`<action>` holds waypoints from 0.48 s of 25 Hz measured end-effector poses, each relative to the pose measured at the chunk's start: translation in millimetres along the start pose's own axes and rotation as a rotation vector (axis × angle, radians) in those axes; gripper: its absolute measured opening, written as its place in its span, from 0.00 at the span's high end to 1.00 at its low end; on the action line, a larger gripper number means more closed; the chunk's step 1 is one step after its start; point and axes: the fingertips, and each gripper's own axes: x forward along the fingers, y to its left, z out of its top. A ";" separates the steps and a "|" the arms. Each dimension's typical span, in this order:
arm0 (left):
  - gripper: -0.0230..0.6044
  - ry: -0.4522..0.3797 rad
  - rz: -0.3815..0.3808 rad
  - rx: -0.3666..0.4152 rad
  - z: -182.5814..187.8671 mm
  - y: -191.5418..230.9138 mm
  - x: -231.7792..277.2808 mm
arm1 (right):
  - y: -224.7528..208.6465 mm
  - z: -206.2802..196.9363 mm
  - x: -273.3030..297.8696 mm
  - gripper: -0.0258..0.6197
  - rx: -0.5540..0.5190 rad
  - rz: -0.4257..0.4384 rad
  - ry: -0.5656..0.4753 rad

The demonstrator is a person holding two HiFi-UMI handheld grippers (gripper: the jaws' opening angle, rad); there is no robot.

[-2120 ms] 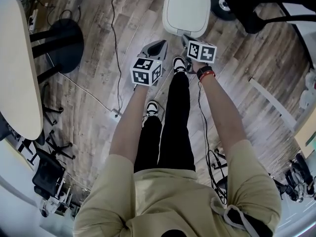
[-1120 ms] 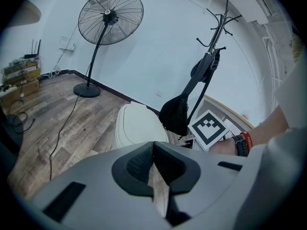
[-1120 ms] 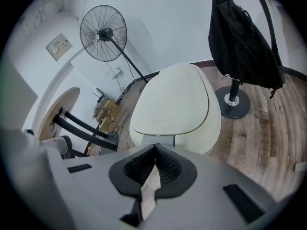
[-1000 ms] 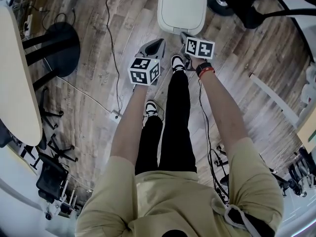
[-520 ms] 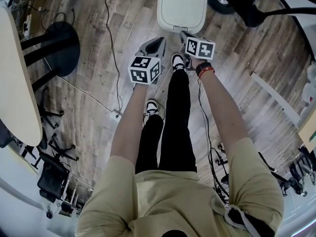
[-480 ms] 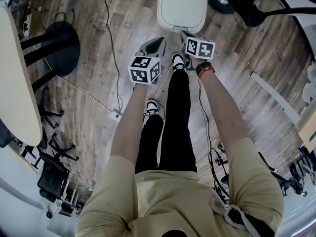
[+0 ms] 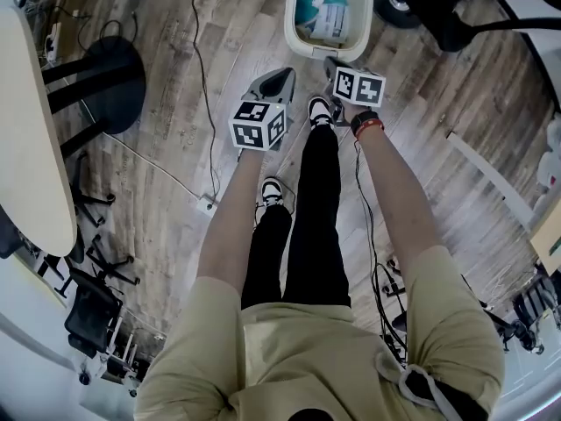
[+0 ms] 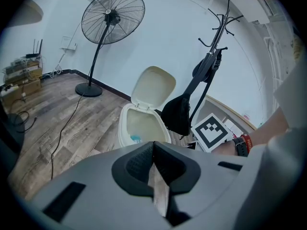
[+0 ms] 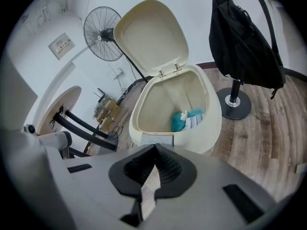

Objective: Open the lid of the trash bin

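Observation:
The cream trash bin [image 7: 326,53] stands on the wood floor at the top of the head view, with teal and white rubbish [image 7: 321,14] showing inside. Its lid [image 9: 151,37] stands upright on the rear hinges; the left gripper view shows the lid [image 8: 153,87] and bin [image 8: 125,124] too. My left gripper [image 7: 284,76] is shut and empty, short of the bin's front left. My right gripper [image 7: 330,62] is shut and empty, just before the bin's front rim. Both sets of jaws [image 8: 153,143] [image 9: 155,146] meet at the tips.
A coat stand with a black bag [image 9: 242,42] stands right of the bin. A floor fan [image 8: 111,18] is behind it to the left. A cable [image 7: 207,103] runs over the floor, and a table [image 7: 26,130] with a black stool base [image 7: 105,68] is at the left. My shoe [image 7: 320,110] is in front of the bin.
The bin's lid lay flat and closed in the earlier frames; now it stands open and the rubbish inside shows. Both grippers have hardly moved.

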 end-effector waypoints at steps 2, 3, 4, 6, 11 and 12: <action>0.92 -0.004 0.001 0.000 1.8 1.2 -1.0 | 0.3 -0.3 0.5 0.94 0.000 -0.001 -0.001; 0.92 -0.005 0.000 0.001 2.0 1.6 -1.1 | 0.2 -0.5 0.8 0.94 0.000 -0.001 -0.001; 0.92 -0.005 0.001 0.001 1.8 1.8 -1.1 | 0.1 -0.5 1.1 0.94 0.000 -0.001 -0.002; 0.92 -0.004 0.002 0.000 0.8 1.6 -1.3 | 0.1 -0.2 1.3 0.94 -0.003 0.000 -0.001; 0.92 0.003 0.002 -0.004 -1.6 -1.0 -2.4 | 2.4 0.4 0.6 0.94 -0.069 -0.019 0.021; 0.92 0.005 0.003 -0.003 -1.3 -1.7 -3.1 | 3.9 0.6 0.4 0.94 -0.095 -0.020 0.029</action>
